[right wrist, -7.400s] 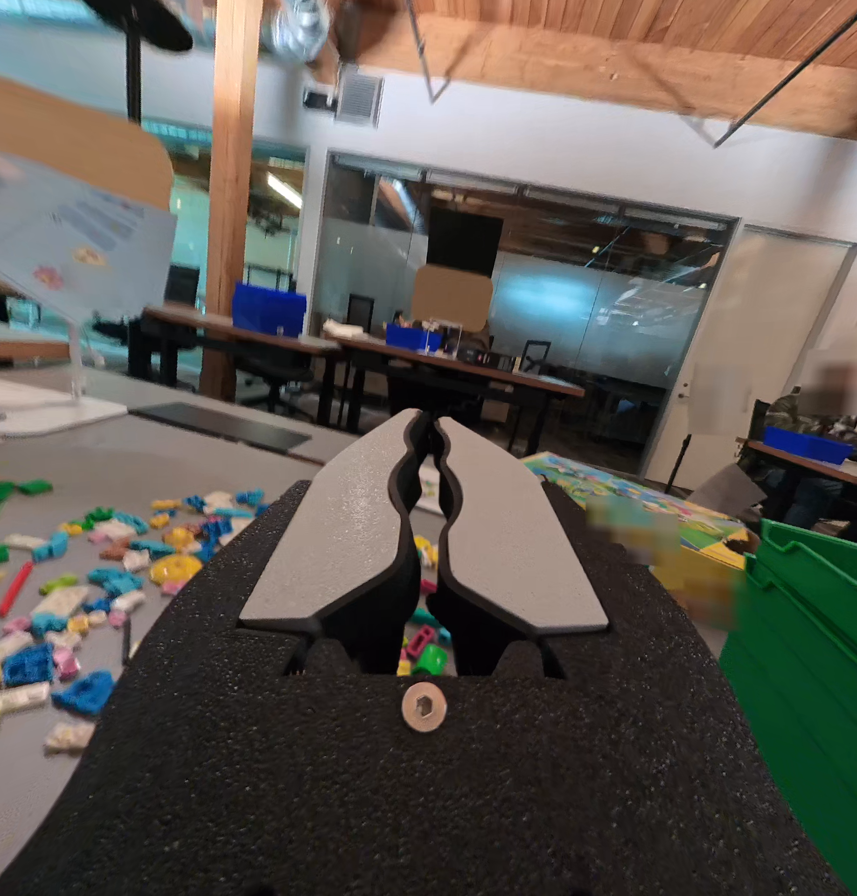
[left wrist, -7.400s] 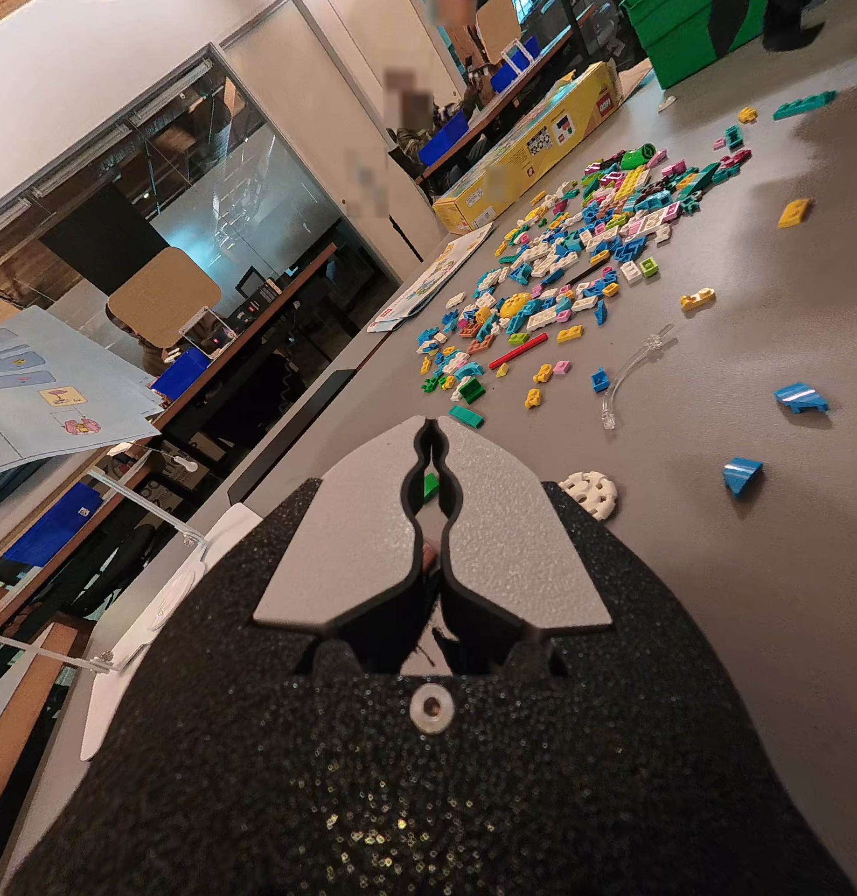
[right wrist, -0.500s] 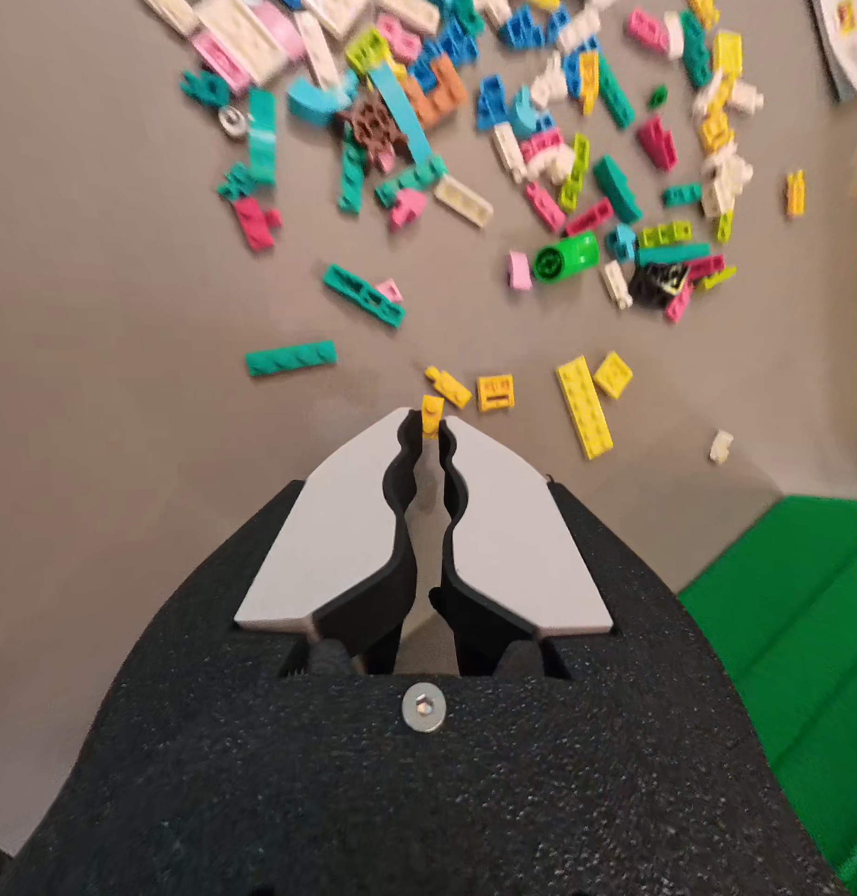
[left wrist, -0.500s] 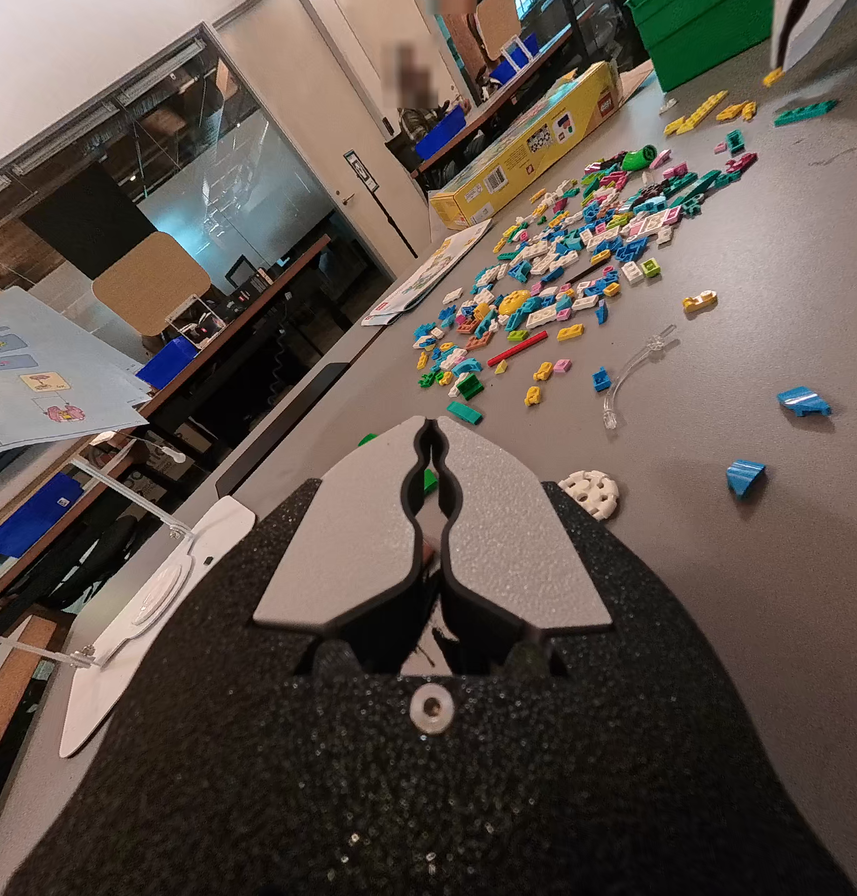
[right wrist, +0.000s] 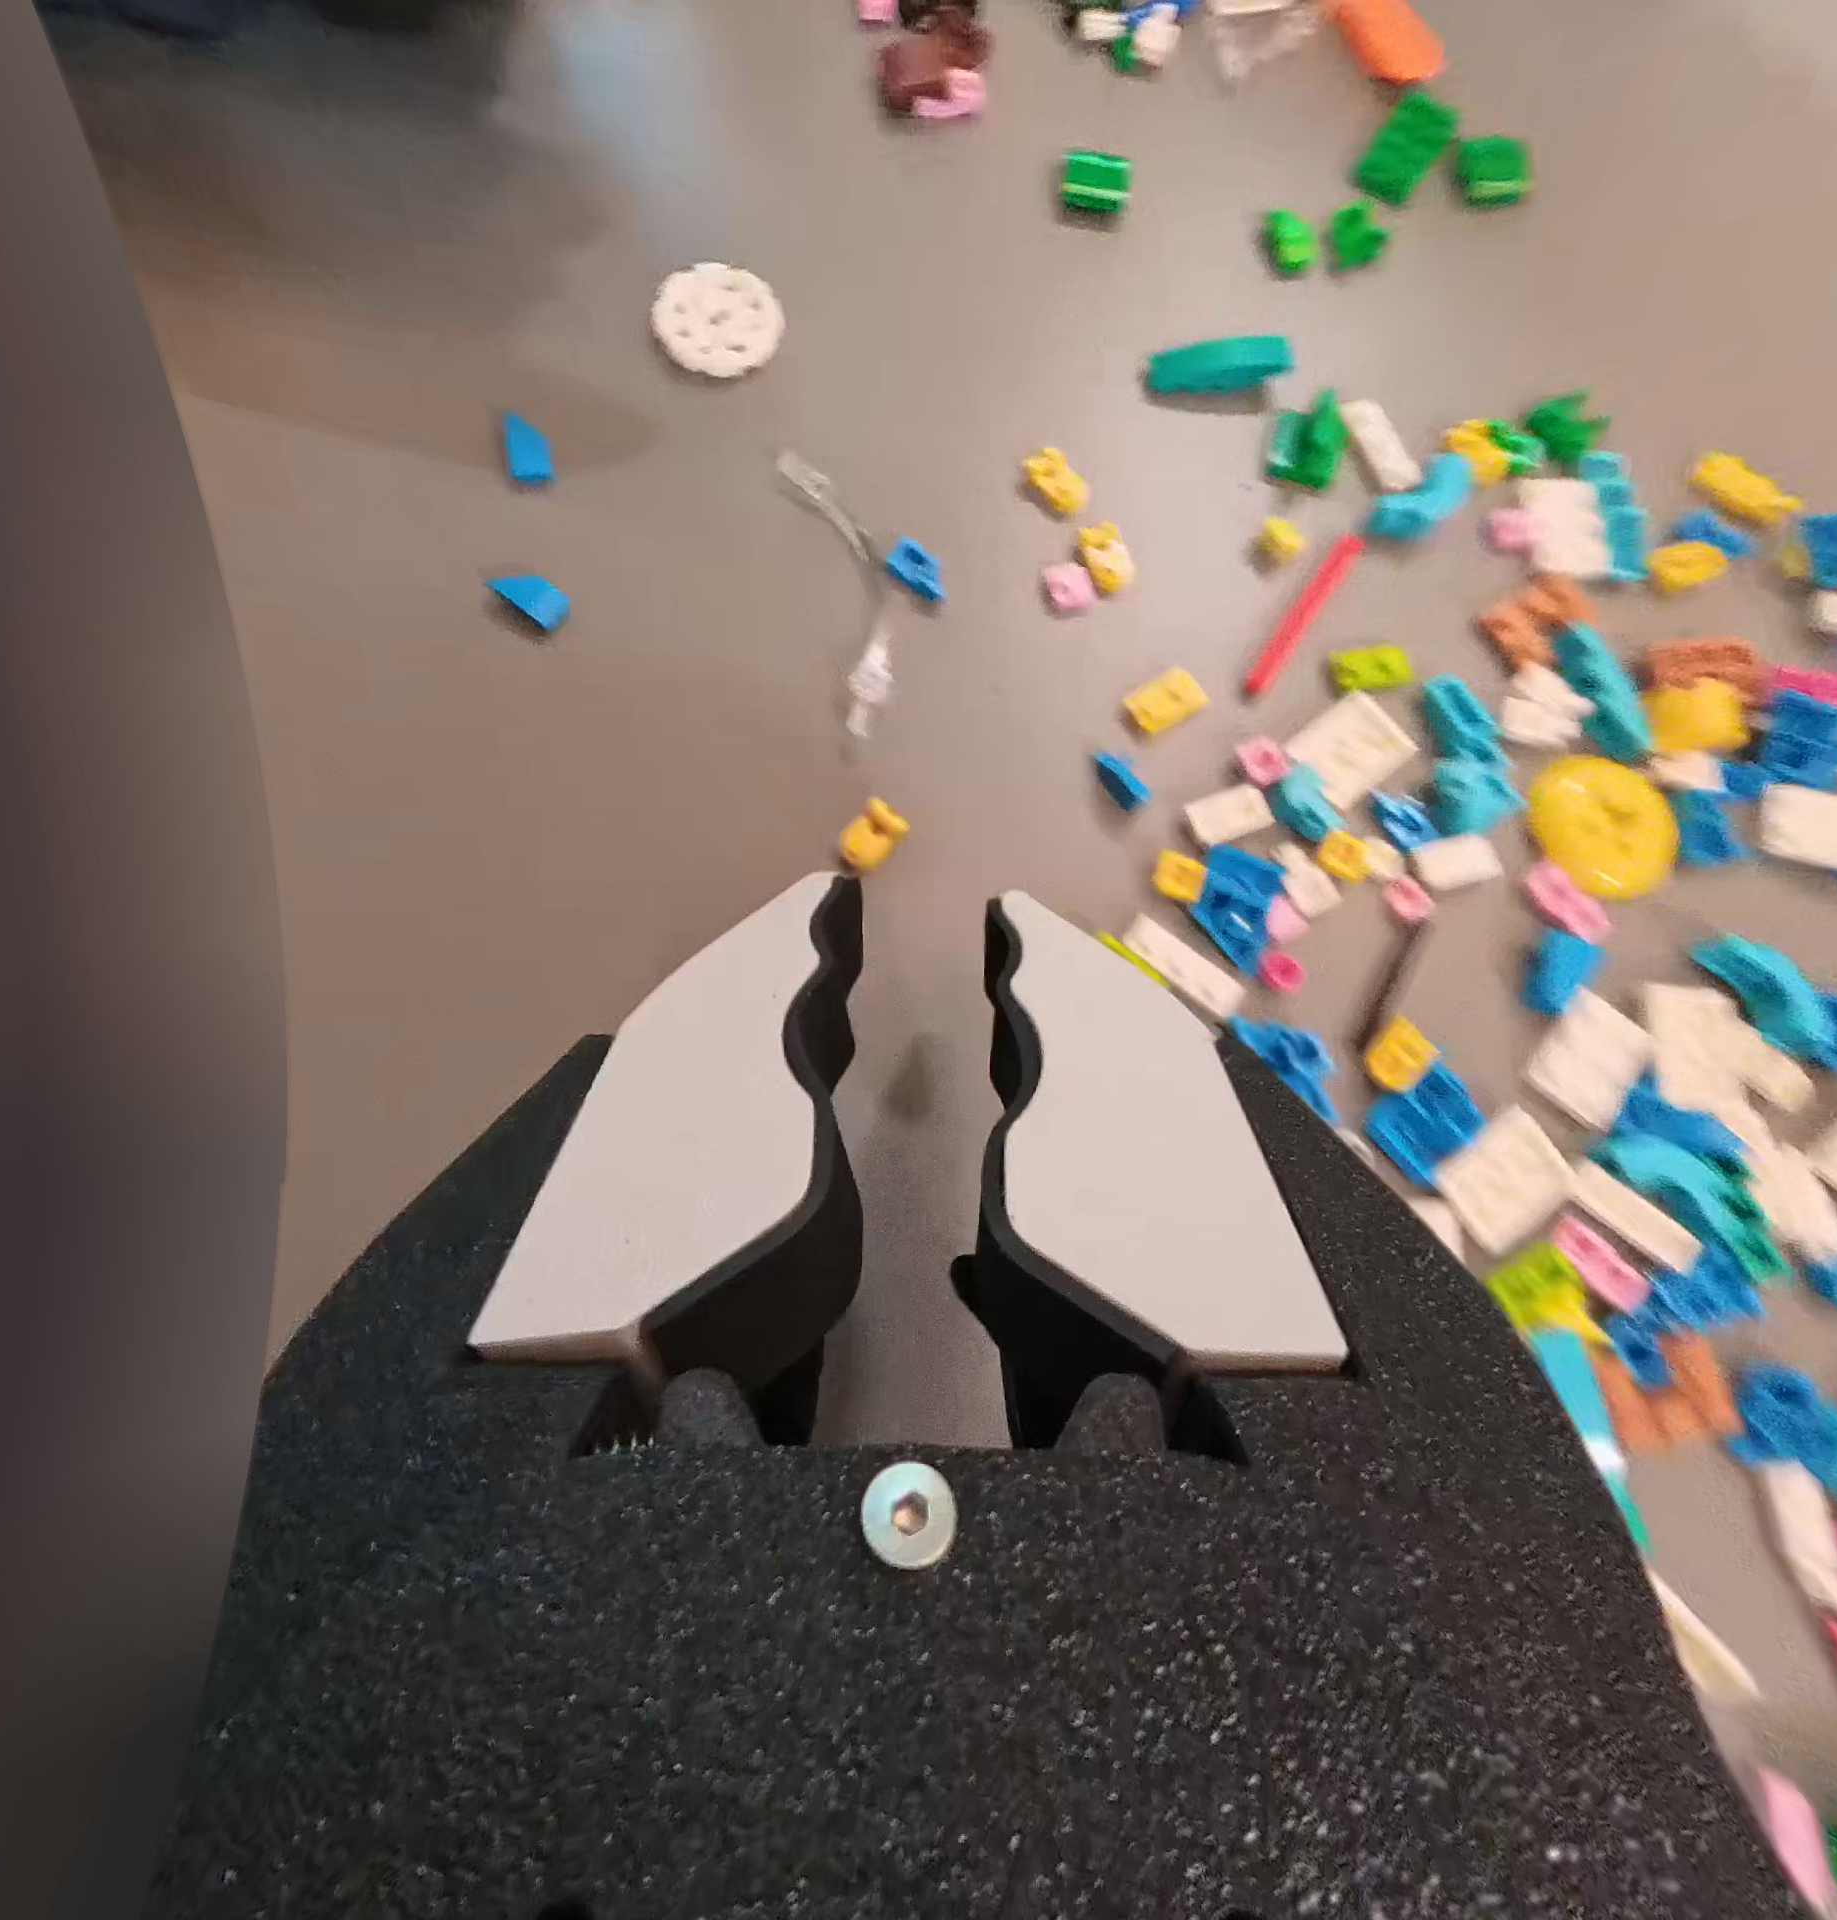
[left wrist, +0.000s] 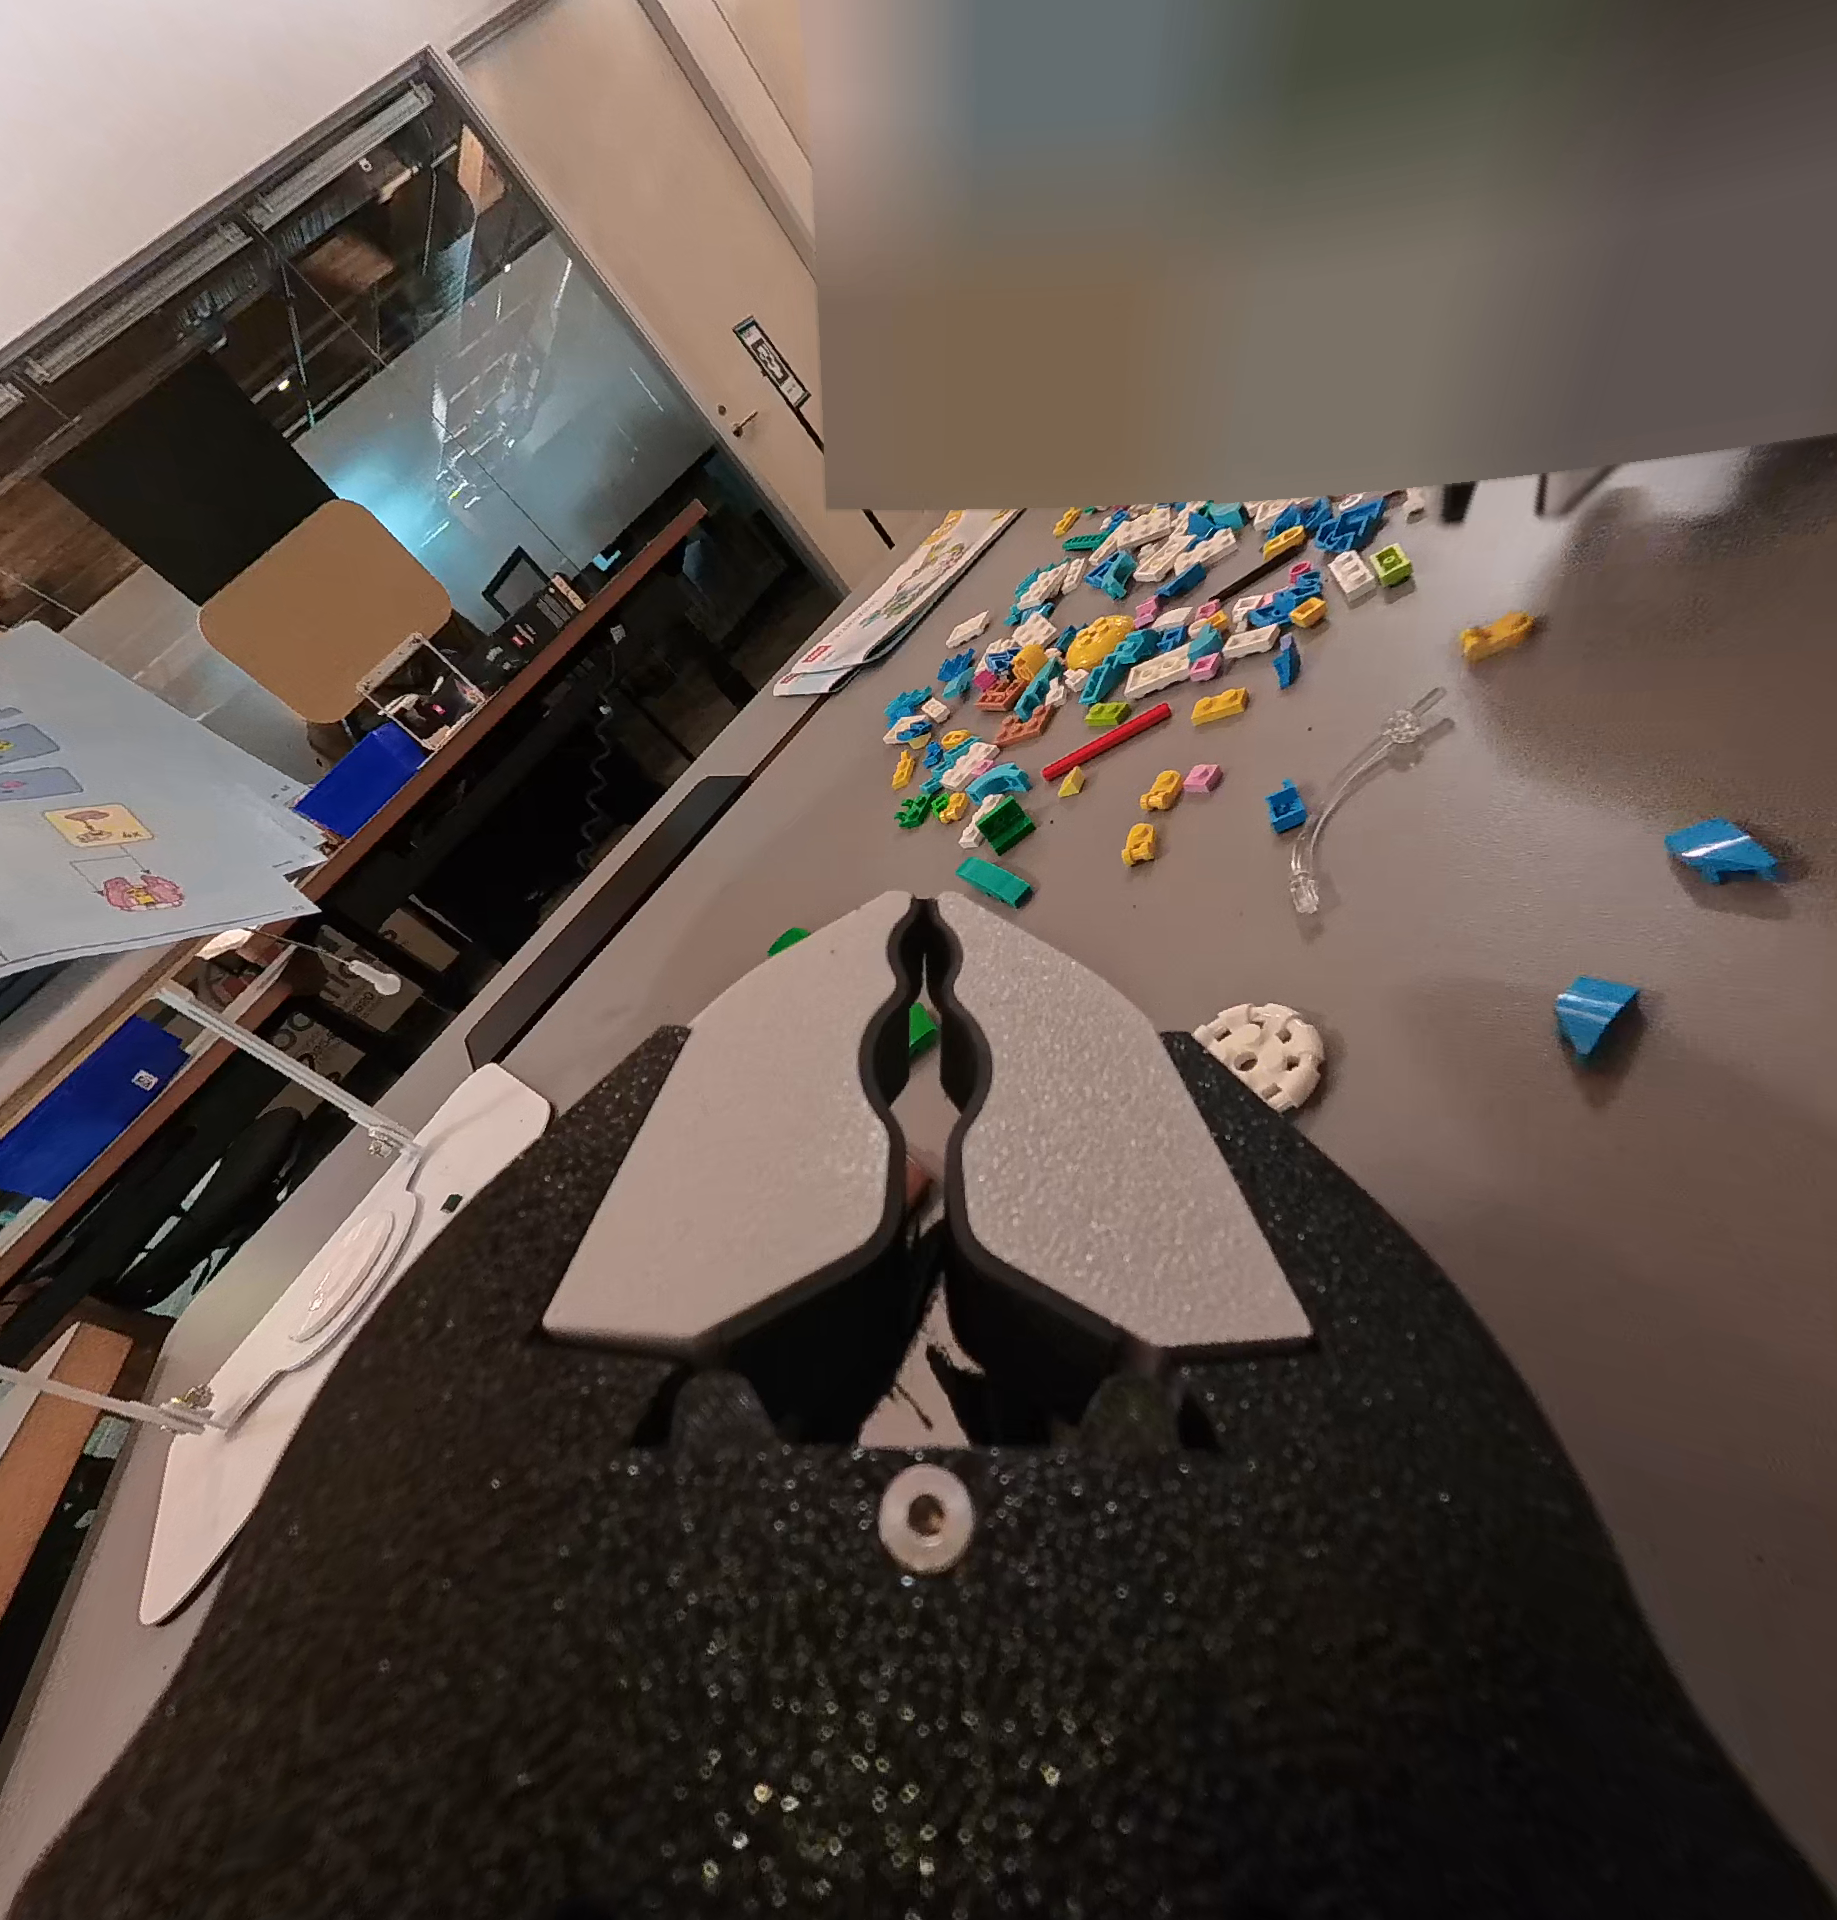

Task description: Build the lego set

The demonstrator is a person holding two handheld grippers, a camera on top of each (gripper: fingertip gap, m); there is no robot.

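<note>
Loose lego pieces in several colours (left wrist: 1153, 644) lie spread over the grey table (left wrist: 1516, 1143); the right wrist view shows them blurred (right wrist: 1516, 883). My left gripper (left wrist: 922, 906) is shut, low over the table, with a green piece (left wrist: 921, 1029) and something pinkish showing through the gap. A white round piece (left wrist: 1262, 1049) lies just to its right. My right gripper (right wrist: 924, 894) is open and empty above the table. A small yellow piece (right wrist: 872, 831) lies just beyond its left fingertip. A clear curved piece (right wrist: 862, 623) lies farther on.
An instruction sheet (left wrist: 114, 810) hangs on a clear stand with a white base (left wrist: 322, 1299) at the table's left edge. A booklet (left wrist: 893, 613) lies at the far edge. Two blue wedges (left wrist: 1594, 1018) and a teal piece (right wrist: 1215, 364) lie apart from the pile. My hands' fingertips stand some 20 centimetres from each other. Measured from the fingertips, the white round piece (left wrist: 1262, 1049) is 7 centimetres or so from the left gripper and 15 centimetres from the right. Seen from the right wrist view (right wrist: 705, 327) as well.
My right gripper has swung away from the yellow plates by the green bin to the pieces nearer my left gripper, and it has opened; the small yellow piece between its tips is gone. The left gripper barely moved.
</note>
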